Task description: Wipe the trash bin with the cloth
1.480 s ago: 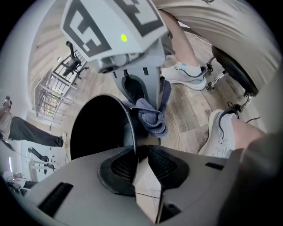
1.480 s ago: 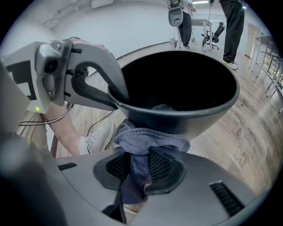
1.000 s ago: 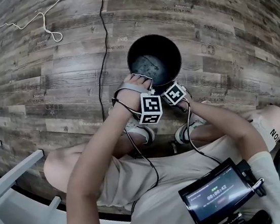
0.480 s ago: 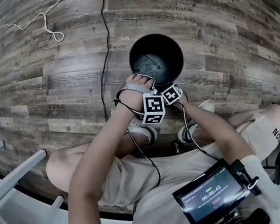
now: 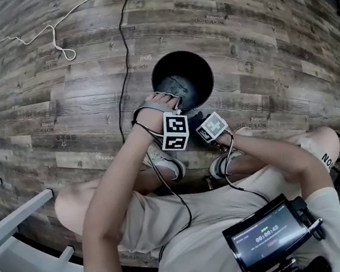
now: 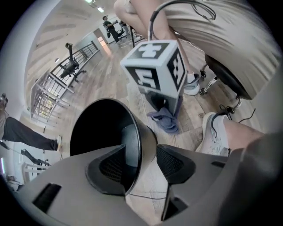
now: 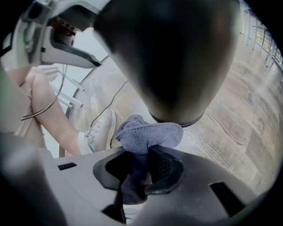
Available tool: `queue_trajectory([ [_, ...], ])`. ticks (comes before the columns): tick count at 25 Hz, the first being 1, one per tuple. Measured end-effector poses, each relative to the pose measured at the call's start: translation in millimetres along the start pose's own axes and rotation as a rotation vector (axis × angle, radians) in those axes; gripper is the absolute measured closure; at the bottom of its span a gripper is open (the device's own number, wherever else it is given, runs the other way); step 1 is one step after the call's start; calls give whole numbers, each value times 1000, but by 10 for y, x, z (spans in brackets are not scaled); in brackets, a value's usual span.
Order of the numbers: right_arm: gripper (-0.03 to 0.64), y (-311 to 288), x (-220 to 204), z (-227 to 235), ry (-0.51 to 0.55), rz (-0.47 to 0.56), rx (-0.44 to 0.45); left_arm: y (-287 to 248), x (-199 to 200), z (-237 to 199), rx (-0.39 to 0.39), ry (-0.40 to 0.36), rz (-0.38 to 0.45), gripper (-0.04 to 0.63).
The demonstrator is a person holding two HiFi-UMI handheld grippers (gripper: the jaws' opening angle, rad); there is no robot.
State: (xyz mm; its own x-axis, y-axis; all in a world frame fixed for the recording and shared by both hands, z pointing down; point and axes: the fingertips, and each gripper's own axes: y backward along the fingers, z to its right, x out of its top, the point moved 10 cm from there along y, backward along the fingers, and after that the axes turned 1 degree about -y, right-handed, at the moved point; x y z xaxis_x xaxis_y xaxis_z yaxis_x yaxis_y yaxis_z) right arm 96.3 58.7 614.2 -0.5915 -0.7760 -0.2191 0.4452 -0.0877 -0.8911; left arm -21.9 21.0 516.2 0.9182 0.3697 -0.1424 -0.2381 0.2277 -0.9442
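Floor [image 5: 60, 103]: cloth [image 7: 148, 132] in right hand-held gripper [image 7: 141, 162]

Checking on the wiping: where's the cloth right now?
In the right gripper view, the cloth is pinched in the right claw, near the base of the trash bin, with a white shoe to its left.

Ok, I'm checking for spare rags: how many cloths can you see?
1: a soft blue-grey cloth clamped in the right gripper, beside the round black trash bin. More could lie hidden under the person's legs.
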Motion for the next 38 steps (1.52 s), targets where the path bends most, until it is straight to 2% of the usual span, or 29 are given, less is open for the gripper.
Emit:
queue_trajectory([
  [4,528,476,23,-162,27,29,24,-49,-235,23,14,-60,-83,382],
  [6,528,694,78,-204,21,57,27,-100,-294,54,32,-69,-86,383],
  [7,528,797,112,-220,8,77,31,-110,-302,61,48,-67,-77,391],
  [9,528,984,182,-242,-38,122,49,-102,-300,52,69,-56,-61,457],
  [12,528,1134,239,-259,-79,173,83,-93,-297,34,62,-45,-58,460],
  [15,528,1189,274,-302,-32,181,78,-100,-274,8,39,-1,-75,460],
  [23,528,1165,399,-275,10,198,51,-119,-75,-21,33,93,-68,471],
  [30,528,973,468,-121,44,158,26,-34,-91,-37,-1,133,65,478],
  [34,528,817,492,-65,105,121,-1,-38,-70,-12,3,92,75,494],
  [38,528,579,460,0,97,114,-32,-38,-70,-2,8,68,69,502],
])
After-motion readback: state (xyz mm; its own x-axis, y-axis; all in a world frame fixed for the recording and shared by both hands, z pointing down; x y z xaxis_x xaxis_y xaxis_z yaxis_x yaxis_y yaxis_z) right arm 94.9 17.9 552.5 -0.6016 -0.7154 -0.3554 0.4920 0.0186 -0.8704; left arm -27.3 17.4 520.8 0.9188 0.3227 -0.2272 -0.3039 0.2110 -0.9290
